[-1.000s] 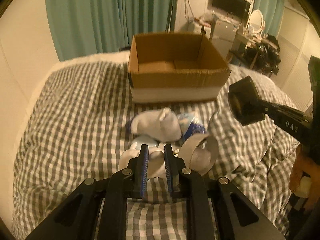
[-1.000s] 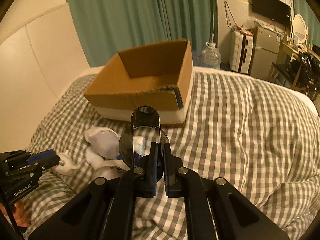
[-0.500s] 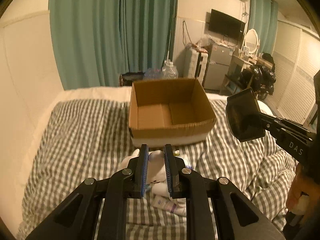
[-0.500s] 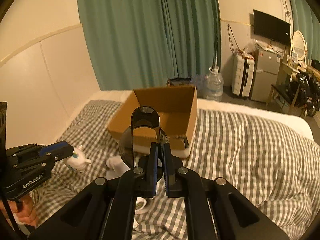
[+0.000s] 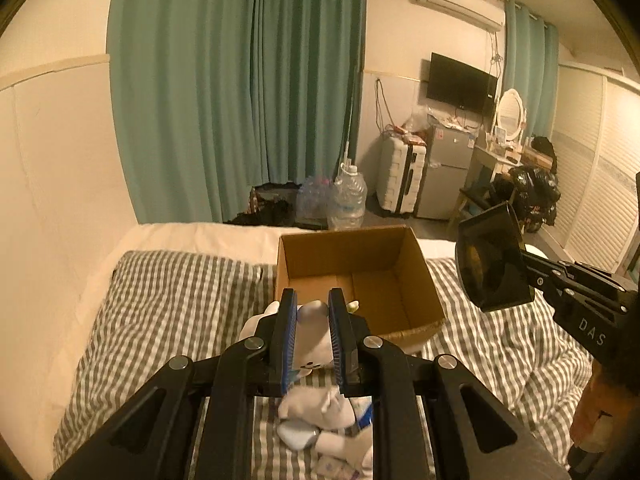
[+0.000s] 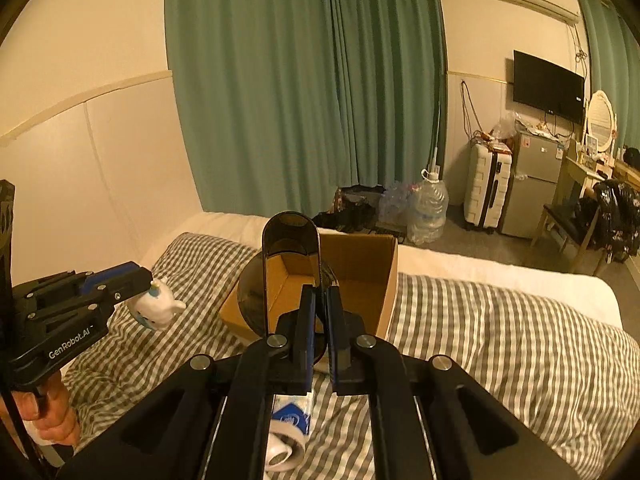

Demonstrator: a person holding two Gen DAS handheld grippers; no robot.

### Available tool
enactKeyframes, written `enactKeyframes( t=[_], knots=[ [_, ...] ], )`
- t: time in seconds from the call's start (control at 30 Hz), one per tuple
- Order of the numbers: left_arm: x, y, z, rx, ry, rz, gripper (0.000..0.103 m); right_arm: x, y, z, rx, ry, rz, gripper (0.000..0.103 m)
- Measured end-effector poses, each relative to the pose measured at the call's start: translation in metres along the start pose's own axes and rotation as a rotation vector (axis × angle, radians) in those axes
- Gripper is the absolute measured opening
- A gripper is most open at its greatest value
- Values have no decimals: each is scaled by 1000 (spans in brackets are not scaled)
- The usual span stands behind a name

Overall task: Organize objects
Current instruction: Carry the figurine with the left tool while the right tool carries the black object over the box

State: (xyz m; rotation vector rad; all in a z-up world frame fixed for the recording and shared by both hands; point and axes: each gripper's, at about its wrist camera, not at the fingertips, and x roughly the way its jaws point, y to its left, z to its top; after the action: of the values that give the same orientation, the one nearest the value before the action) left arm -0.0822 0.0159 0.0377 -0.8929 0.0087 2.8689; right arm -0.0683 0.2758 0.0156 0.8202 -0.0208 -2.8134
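Both hand-held grippers have risen from the bed (image 5: 168,304): the left hand-held gripper (image 5: 312,344) pinches a toy (image 5: 310,340), the right hand-held gripper (image 6: 318,332) a dark cup (image 6: 290,276), both ready for the box (image 5: 416,280) at centre.

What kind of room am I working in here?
Most likely a lived-in bedroom: a bed with a checked duvet, a vanity mirror beside a wall TV, and a small fridge.

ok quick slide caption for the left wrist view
Left gripper holds a white plush toy above the checked bed, facing the open cardboard box.
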Motion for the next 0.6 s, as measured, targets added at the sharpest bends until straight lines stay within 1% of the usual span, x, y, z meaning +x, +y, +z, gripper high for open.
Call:
enactKeyframes(
  t=[0.23, 0.37, 0.47, 0.6],
  knots=[
    [36, -1, 18, 3, -17, 11, 16, 36, -6, 9, -19, 24, -10, 5],
    [65, -4, 22, -4, -19, -1, 16, 62, -10, 8, -21, 43, -18, 5],
    [91, -3, 22, -12, 2, -5, 16, 88, -13, 3, -19, 71, -17, 5],
    [122, 4, 18, -41, 39, -15, 16, 128, -14, 3, -53, 121, -17, 5]
  ],
)
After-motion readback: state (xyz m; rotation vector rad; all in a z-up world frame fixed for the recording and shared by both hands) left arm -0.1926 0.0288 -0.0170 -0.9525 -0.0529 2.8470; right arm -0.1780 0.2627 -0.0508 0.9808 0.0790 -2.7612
